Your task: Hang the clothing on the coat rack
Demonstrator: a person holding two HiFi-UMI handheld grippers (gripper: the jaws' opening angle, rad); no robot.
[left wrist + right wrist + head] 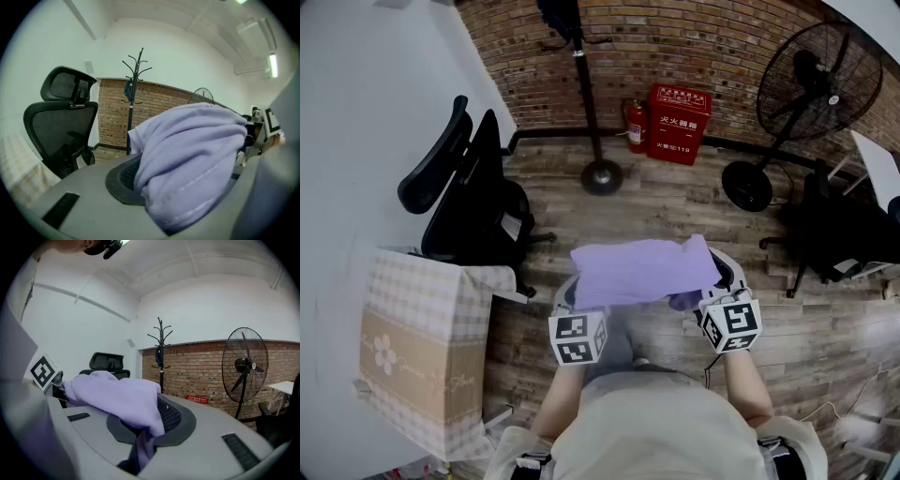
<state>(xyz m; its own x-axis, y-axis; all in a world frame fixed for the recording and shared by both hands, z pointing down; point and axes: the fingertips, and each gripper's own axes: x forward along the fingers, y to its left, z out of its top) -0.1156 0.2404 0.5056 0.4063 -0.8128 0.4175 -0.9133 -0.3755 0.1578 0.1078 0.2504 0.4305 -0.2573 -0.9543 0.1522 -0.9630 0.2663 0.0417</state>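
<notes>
The clothing (642, 270) in the middle of the frame is pale lilac, without pattern. The left gripper (180, 220) and the right gripper (136, 458) are grey with black ribbed pads, and their cubes have black squares on white. At the top, the coat rack (581, 84) is black against a red-brown brick wall (722, 47). The fire extinguisher (636, 127) and the box (680, 112) beside it are red. The office chair (464, 202) and the fan (811, 84) are black. At the lower left, the carton (412, 375) is tan with a white flower, under a beige-and-white checked cloth (431, 281).

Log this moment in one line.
phase: hold | left tool: shut on garment | right tool: shut on garment | rack: ahead, apart | hung: not yet
</notes>
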